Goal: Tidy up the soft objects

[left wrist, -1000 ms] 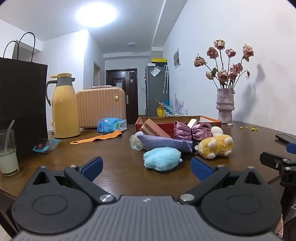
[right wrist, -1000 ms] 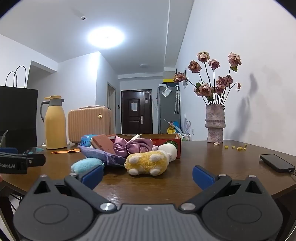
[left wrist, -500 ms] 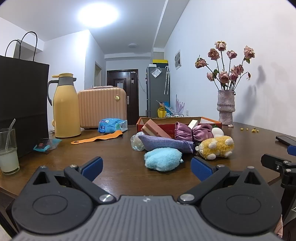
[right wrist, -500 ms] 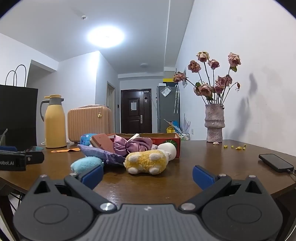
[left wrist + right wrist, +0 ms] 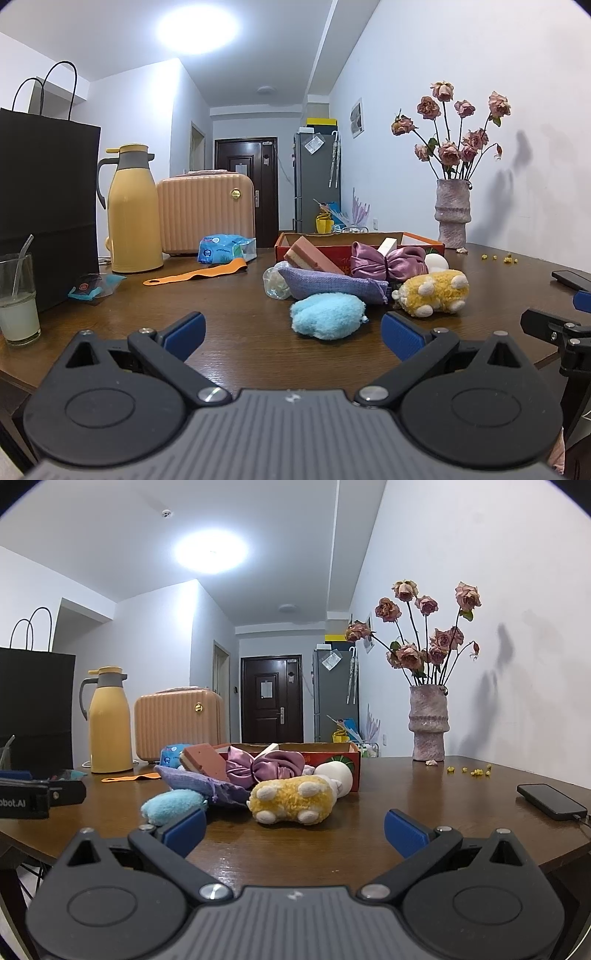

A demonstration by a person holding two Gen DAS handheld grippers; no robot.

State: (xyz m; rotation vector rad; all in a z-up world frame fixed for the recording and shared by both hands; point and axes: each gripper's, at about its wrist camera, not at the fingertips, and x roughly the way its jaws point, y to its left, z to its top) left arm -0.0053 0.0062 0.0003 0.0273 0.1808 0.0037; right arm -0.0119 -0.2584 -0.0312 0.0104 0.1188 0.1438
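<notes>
A blue fluffy toy (image 5: 327, 315) lies on the brown table just ahead of my open, empty left gripper (image 5: 293, 334). A yellow plush with white paws (image 5: 434, 292) lies to its right. A lilac cloth pouch (image 5: 332, 284) and a purple satin bow (image 5: 388, 260) lean against a red cardboard box (image 5: 417, 240). In the right wrist view the yellow plush (image 5: 291, 800) is ahead of my open, empty right gripper (image 5: 295, 830), with the blue toy (image 5: 171, 805), pouch (image 5: 207, 784) and box (image 5: 328, 755) behind.
A vase of dried roses (image 5: 452, 214) stands at the back right. A phone (image 5: 552, 800) lies at the right. A yellow jug (image 5: 131, 210), peach case (image 5: 205, 212), black paper bag (image 5: 44, 206) and glass of drink (image 5: 18, 299) stand at the left. An orange strap (image 5: 195, 275) lies mid-table.
Both grippers have crept slightly toward the toys. The objects have not moved and both grippers stay open.
</notes>
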